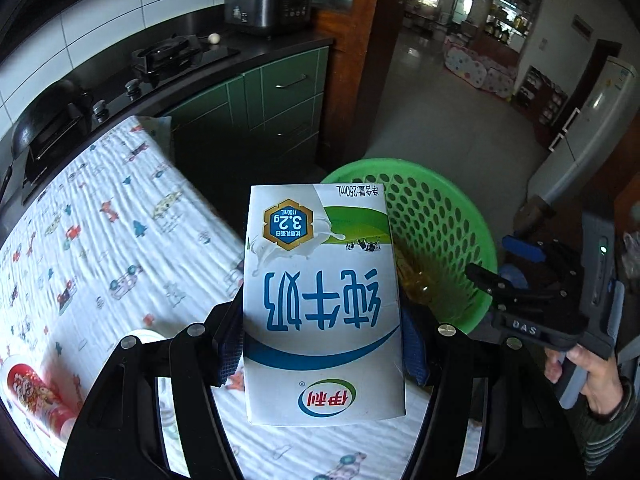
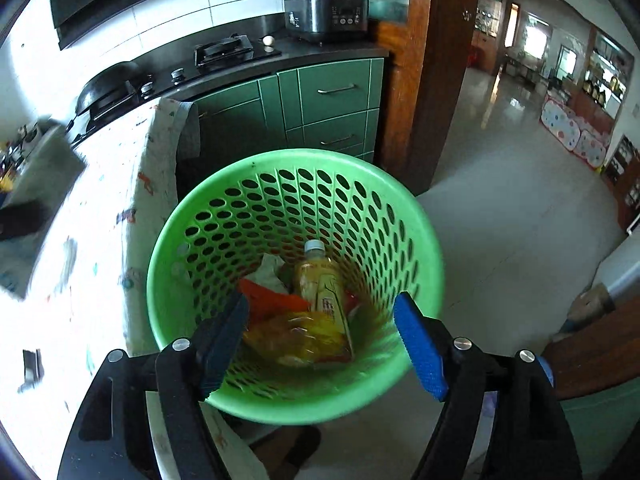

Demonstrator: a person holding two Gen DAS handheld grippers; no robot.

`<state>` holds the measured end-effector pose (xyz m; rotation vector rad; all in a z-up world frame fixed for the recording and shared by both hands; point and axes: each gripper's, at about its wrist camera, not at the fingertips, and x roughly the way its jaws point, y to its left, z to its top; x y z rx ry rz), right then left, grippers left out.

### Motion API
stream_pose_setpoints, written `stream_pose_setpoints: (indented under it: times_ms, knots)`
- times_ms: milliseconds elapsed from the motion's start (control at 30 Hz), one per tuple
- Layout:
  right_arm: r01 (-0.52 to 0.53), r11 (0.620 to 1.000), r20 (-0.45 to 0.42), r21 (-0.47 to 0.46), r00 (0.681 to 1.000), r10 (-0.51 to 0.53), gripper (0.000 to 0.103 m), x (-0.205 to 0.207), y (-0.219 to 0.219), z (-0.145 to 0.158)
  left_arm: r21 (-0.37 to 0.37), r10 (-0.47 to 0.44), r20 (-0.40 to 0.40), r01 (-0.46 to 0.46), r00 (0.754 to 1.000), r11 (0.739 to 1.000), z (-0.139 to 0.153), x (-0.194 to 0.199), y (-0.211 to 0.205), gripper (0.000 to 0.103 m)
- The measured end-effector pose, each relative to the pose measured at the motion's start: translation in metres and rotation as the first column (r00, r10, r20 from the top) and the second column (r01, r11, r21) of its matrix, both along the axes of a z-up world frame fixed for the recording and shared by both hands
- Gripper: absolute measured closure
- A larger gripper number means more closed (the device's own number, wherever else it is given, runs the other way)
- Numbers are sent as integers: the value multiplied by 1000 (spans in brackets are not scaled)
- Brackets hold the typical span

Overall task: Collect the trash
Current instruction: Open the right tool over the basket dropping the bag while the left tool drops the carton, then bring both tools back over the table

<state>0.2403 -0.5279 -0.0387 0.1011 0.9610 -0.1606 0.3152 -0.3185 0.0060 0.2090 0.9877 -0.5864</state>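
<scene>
My left gripper [image 1: 322, 344] is shut on a white and blue milk carton [image 1: 322, 304] and holds it above the table's right edge, beside the green perforated basket [image 1: 440, 216]. My right gripper [image 2: 320, 328] is open and empty, hovering over the same basket [image 2: 200, 216]. Inside the basket lie a yellow drink bottle [image 2: 324, 280], an orange wrapper [image 2: 272, 300], a yellow snack bag [image 2: 300, 340] and crumpled paper [image 2: 268, 272]. The right gripper also shows in the left wrist view [image 1: 520, 276], past the basket.
The table wears a white patterned cloth [image 1: 100, 220]. A red snack can [image 1: 36, 396] lies at its near left. Behind stand a black stove [image 1: 168, 56], a rice cooker [image 1: 268, 8] and green cabinets [image 1: 280, 96]. A fridge [image 1: 592, 120] stands right.
</scene>
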Motion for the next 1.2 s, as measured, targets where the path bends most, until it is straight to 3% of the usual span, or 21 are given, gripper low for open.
stream_pose_setpoints:
  times_ms: [333,500,633,900,1200]
  knots:
    - [-54,998,41,-21,998,55,25,-45,5,16,-13,-64,-32,63,997,998,-27,14,-64,38]
    - [-69,997,43,-27,997,70,25,-58,10,19,-48,-65,-39,63,997,997,-32,15,-76,27]
    - [-64,998,45,-20,997,65,25,-65,11,19,-55,-76,-28,75,997,996,-30,8,-74,26]
    - [-61,998,56,-5,997,61,25,-80,24,27,-39,-81,29,82,996,996,-6,-19,-29,26]
    - [-119,993,80,-16,990,120,22,-101,68,47,17,-88,106,86,990,996,16,-59,62,26]
